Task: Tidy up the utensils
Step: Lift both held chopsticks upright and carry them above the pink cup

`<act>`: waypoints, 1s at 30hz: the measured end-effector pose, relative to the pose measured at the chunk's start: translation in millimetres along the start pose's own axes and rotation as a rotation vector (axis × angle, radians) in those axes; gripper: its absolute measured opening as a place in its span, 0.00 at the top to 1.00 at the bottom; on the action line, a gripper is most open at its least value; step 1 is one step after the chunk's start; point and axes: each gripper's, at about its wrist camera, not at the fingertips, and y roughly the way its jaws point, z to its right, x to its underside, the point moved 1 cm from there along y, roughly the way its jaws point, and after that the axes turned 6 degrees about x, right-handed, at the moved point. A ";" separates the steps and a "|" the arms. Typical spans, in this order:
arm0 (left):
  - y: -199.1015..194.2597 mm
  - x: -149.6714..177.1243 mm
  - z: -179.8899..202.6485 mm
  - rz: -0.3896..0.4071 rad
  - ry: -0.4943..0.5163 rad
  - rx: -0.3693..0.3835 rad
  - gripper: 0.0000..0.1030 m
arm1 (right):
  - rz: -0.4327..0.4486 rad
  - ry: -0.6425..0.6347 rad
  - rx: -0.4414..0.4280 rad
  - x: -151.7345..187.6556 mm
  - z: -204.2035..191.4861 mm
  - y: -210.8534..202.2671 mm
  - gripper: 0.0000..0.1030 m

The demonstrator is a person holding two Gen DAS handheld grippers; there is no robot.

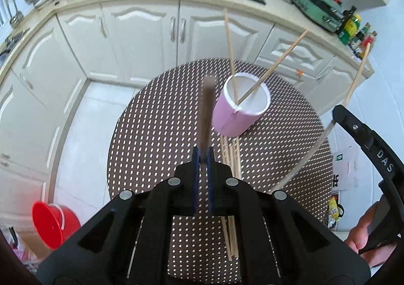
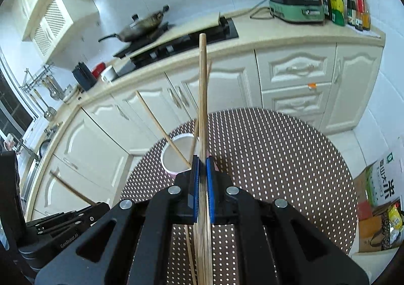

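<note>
Kitchen table (image 1: 277,148): both clamped chopsticks (image 2: 202,98) point forward.

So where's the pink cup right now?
The pink cup stands on the dotted round table, centre of the left wrist view, with loose chopsticks lying just in front.

Red bucket (image 1: 54,224), wok (image 2: 141,26), green appliance (image 2: 294,8), bottles (image 2: 353,7)

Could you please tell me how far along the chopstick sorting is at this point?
Partly done. Two chopsticks already stand in the pink cup. In hand: the left gripper is shut on one chopstick, and the right gripper is shut on another chopstick. Left: several loose chopsticks lie on the dotted table beside the cup.
</note>
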 end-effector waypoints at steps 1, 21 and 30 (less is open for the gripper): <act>-2.9 -1.9 2.2 0.007 0.007 0.000 0.94 | 0.012 -0.004 -0.006 -3.5 -1.8 -2.3 0.96; -72.8 -35.3 36.2 0.228 0.128 -0.028 0.94 | 0.160 -0.054 -0.055 -54.4 -19.8 -33.2 0.96; -101.3 -60.9 45.9 0.307 0.135 0.003 0.94 | 0.223 -0.060 -0.061 -77.1 -25.3 -40.0 0.96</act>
